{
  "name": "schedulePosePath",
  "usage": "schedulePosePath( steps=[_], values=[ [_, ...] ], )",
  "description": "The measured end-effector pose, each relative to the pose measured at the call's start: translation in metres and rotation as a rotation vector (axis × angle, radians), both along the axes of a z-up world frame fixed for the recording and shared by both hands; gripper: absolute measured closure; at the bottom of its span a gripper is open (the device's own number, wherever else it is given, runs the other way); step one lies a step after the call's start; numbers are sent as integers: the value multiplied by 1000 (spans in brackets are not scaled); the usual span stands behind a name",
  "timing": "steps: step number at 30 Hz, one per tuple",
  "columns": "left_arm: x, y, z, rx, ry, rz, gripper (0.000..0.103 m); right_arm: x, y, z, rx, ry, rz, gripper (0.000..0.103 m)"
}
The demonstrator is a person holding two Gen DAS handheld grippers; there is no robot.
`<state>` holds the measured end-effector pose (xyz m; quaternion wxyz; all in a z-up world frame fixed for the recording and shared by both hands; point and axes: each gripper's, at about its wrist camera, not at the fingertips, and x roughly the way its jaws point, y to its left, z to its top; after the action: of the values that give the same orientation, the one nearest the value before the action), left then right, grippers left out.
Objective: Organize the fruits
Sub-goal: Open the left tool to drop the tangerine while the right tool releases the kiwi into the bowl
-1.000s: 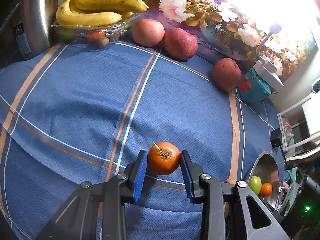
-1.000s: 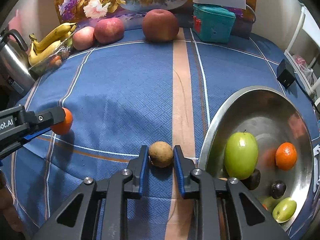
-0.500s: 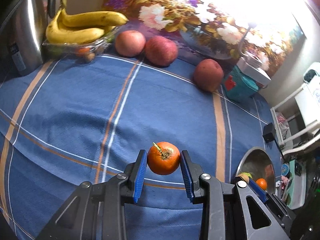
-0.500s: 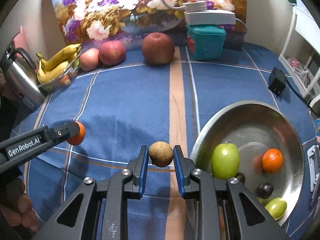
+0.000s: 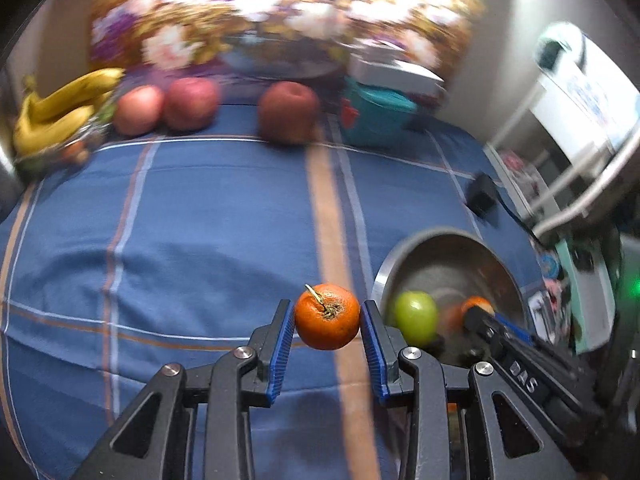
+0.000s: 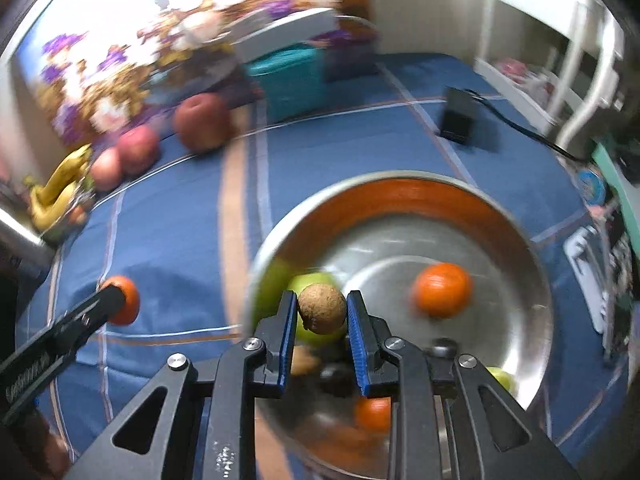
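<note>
Mostly blurred frames, background detail smeared. Left hand-held gripper pinches a round orange tangerine with a short stem between its blue ribbed pads, fruit lifted clear of the blue plaid cloth on the tabletop, just left of the round stainless steel bowl. Right hand-held gripper is pressed tight on a small brown rough-skinned round fruit, held over the left part of the bowl.

In the bowl: a green apple, largely hidden behind the brown fruit and the pads; an orange tangerine on the bowl floor, smeared; a second orange fruit partly cut off by the right gripper body; a sliver of another green fruit at the gripper's edge; a dark item under the jaws, can't tell what. Bowl's near rim hidden by gripper.

Left gripper shows at the right view's lower left, its tangerine half covered by the finger.

Far back, fuzzy: three red apples, a yellow banana bunch cut by the lens edge, a teal box, a floral painting blown out by glare, a black power adapter
</note>
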<state>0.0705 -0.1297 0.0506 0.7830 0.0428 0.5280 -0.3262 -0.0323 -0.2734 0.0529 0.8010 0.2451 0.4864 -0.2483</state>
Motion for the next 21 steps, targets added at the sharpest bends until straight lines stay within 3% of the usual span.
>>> schedulePosePath(
  steps=[8,21],
  values=[
    [-37,-35,-2,21,-23,-135,67,-25,-27,1,23,-5,-92,77],
    [-38,-40,-15,36,-4,-134,66,-24,-30,-9,50,26,-98,76]
  ],
)
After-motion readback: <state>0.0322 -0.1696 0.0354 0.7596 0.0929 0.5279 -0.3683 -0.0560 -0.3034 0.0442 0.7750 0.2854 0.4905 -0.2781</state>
